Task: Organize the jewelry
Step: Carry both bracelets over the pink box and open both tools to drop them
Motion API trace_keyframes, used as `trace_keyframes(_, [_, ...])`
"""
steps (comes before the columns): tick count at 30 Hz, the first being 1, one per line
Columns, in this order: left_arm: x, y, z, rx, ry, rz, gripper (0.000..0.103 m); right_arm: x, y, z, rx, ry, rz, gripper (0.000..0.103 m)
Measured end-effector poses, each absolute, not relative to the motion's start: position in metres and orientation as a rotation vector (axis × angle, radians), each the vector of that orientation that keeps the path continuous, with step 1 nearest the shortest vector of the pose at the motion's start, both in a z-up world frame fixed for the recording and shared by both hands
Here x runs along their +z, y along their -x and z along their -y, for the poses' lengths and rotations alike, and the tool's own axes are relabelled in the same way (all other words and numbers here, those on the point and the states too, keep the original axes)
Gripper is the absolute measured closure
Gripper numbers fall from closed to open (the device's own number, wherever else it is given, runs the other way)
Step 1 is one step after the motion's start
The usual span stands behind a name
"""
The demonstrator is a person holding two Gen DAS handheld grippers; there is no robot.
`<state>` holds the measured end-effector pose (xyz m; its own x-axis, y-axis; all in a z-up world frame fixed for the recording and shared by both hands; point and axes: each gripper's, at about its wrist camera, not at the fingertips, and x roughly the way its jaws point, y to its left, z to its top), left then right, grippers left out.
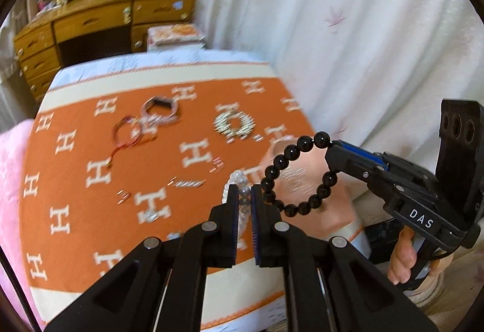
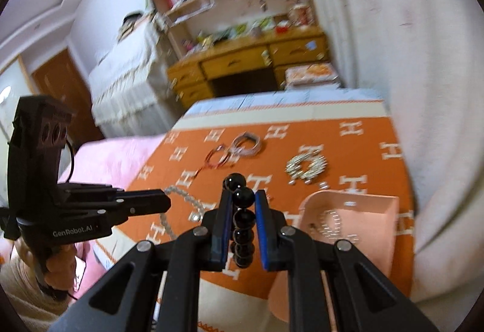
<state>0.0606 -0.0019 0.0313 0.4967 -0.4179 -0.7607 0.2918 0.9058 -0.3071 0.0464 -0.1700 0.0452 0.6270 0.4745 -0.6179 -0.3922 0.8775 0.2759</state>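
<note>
A: Left gripper (image 1: 242,195) state?
B: Clamped on clear bead bracelet (image 1: 239,180), up over orange blanket (image 1: 90,211).
A: Right gripper (image 2: 242,202)?
B: Pinching black bead bracelet (image 2: 240,211), held in air beside pink tray (image 2: 378,211). Silver chain pile (image 2: 307,167), red cord bracelet (image 2: 216,159) lie on blanket.

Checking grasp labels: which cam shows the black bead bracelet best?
Left wrist view: the black bead bracelet hangs as a nearly full loop from the right gripper. The right wrist view shows only an edge-on column of beads between its own fingers.
</note>
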Motion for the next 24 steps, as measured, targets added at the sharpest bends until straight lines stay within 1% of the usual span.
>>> trace_keyframes(5, [0.047,-0.061,0.046,-0.513,0.113,-0.912,0.098,0.057,-0.033,0.204,0.413,-0.167,-0.685,0.088])
trace_keyframes(10, [0.045,-0.061,0.088,-0.591,0.083,-0.909,0.098,0.053,-0.025,0.238,0.316,-0.198,-0.674,0.088])
trace_keyframes(16, [0.008,-0.065,0.125,-0.64,0.061,-0.974,0.098,0.035,-0.023,0.262,0.259,-0.238,-0.693,0.088])
trace_keyframes(20, [-0.034,-0.063,0.142,-0.608,-0.003,-1.016,0.098,0.025,-0.023,0.269,0.25,-0.253,-0.703,0.088])
trace_keyframes(23, [-0.055,-0.058,0.144,-0.553,-0.043,-1.023,0.098,0.021,-0.024,0.268,0.25,-0.253,-0.706,0.088])
trace_keyframes(24, [-0.058,-0.057,0.144,-0.539,-0.054,-1.018,0.095,0.02,-0.025,0.267,0.253,-0.25,-0.708,0.088])
